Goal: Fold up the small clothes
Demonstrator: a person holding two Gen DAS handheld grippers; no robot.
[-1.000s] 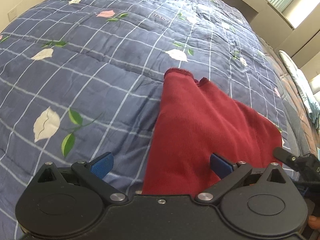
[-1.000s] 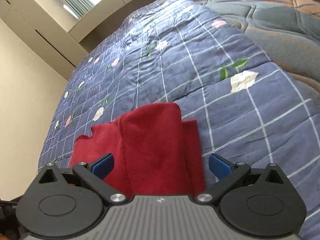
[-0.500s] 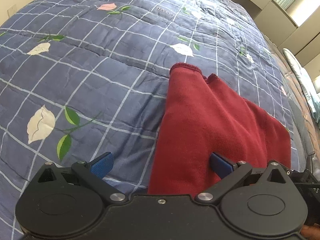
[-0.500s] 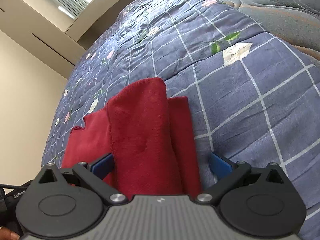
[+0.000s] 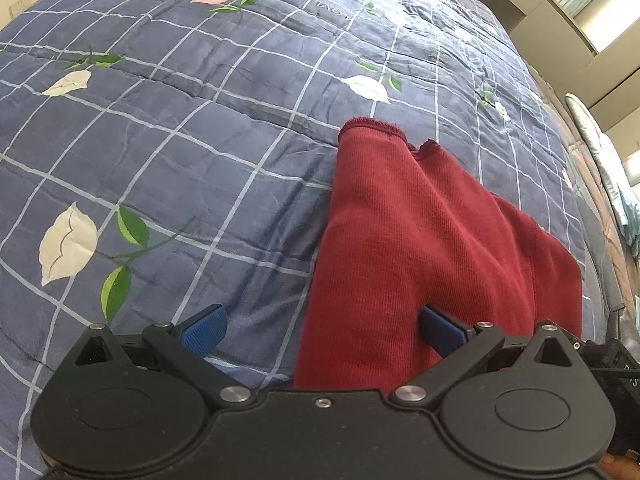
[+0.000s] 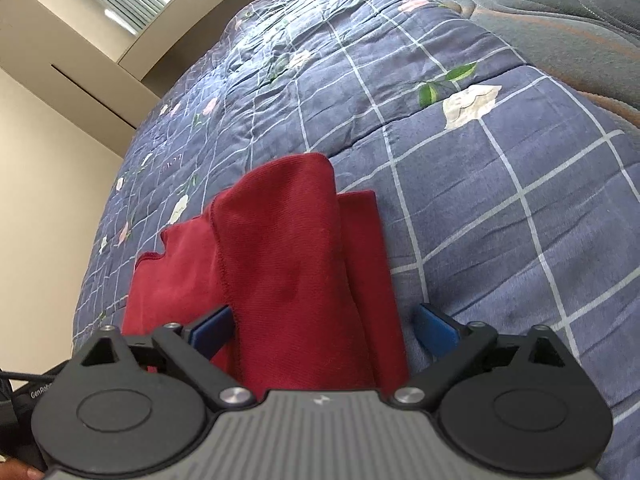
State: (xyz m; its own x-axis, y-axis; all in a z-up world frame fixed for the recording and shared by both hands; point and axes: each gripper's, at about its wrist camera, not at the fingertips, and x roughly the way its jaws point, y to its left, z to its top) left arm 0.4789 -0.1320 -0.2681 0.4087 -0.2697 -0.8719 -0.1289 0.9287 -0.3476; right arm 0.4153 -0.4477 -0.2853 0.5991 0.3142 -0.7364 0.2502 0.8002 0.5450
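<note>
A small dark red knit garment lies partly folded on the blue checked quilt, with a hemmed end pointing away. My left gripper is open, close over the garment's near left edge; its right pad is over the cloth and its left pad over the quilt. In the right wrist view the same garment shows a folded flap on top. My right gripper is open and straddles its near end, with the cloth between the pads.
The quilt has white grid lines and flower prints and covers the bed. A grey-brown quilted mattress lies beyond its right edge. A beige wall and a window ledge stand at the far side.
Both grippers have moved lower and closer to the garment's near end, so it looks larger in both views. Both stay open. The garment has not visibly moved.
</note>
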